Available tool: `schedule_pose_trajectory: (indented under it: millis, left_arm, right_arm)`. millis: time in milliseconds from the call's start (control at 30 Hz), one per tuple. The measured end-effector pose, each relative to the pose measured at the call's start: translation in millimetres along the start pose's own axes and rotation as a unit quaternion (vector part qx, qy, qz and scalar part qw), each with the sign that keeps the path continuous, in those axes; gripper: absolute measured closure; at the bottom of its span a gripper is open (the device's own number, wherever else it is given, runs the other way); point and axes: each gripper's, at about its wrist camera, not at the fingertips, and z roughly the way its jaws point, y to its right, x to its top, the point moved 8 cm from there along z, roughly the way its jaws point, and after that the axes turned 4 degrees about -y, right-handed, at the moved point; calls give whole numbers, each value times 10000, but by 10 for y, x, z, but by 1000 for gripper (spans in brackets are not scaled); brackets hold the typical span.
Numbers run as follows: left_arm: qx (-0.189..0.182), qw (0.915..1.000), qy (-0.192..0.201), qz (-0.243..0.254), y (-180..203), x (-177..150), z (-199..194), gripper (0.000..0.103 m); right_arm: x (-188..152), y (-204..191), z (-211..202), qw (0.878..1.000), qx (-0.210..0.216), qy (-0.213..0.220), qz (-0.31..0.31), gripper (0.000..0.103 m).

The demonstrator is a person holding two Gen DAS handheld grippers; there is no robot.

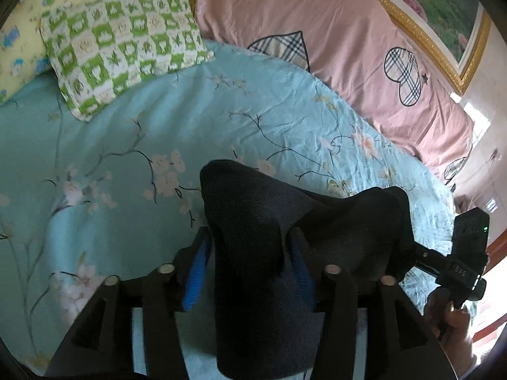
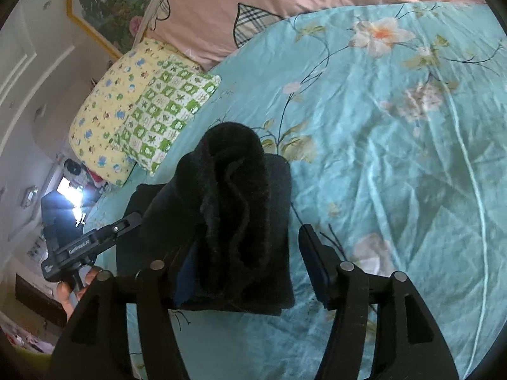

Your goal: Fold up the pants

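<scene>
Dark fleece pants (image 1: pixel 253 196) lie bunched and partly folded on the teal flowered bedsheet (image 1: pixel 126 133). In the left wrist view a raised fold of them stands between the fingers of my left gripper (image 1: pixel 248 243). The blue pads (image 1: pixel 196 272) stand apart and do not press on the cloth. In the right wrist view the pants (image 2: pixel 234 164) show as a rolled hump over a flat folded layer. My right gripper (image 2: pixel 250 247) is open around it, its left finger beside the cloth and its right finger (image 2: pixel 317 272) clear of it.
A green checked pillow (image 1: pixel 120 47) and a yellow printed pillow (image 2: pixel 107 110) lie at the head of the bed. A pink quilt (image 1: pixel 332 47) runs along the far side under a gold-framed picture (image 1: pixel 443 15). A hand (image 2: pixel 69 294) holds the other gripper.
</scene>
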Motion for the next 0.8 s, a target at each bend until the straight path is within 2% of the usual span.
schedule_pose_trajectory:
  millis: [100, 167, 267, 400, 800]
  left_arm:
    - [79, 9999, 101, 32, 23, -20, -119, 42]
    - [150, 9997, 172, 45, 41, -49, -208, 38]
    - [261, 9993, 247, 113, 57, -107, -323, 37]
    - [398, 9985, 298, 237, 102, -217, -431, 35]
    - [567, 9969, 238, 482, 209, -578, -559, 30]
  right_arm:
    - [7, -22, -88, 9999, -67, 94, 1, 30]
    - [0, -52, -141, 9999, -87, 137, -41, 29]
    - [-12, -127, -244, 9995, -144, 228, -166, 28]
    - [-55, -278, -378, 9983, -202, 363, -410, 21]
    - [-338, -626, -528, 9904, -483, 361, -1246, 14]
